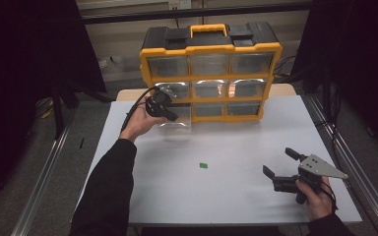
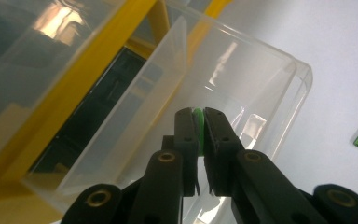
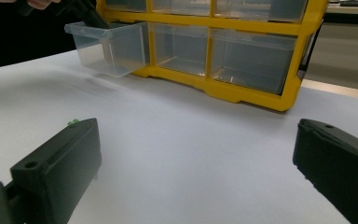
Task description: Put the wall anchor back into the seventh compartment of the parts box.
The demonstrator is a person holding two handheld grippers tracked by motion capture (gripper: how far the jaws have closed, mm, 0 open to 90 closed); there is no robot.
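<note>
Drawer-filling is the job in hand: a small green piece is pinched between the jaws of the left hand-held gripper, which are squeezed tight on it. It is held right over the clear drawer, which is pulled out from the bottom left slot of the yellow box of drawers at the far side of the table. The piece looks ready to be dropped in. For the next move, the jaws would need to be opened just above the inside of the drawer, so that the piece falls in and does not bounce out over the wall. A second green piece lies on the table, well apart from the drawer, and would likely be fetched after that. The right hand-held gripper is held low near the right front of the table with its jaws wide apart and nothing between them.
</note>
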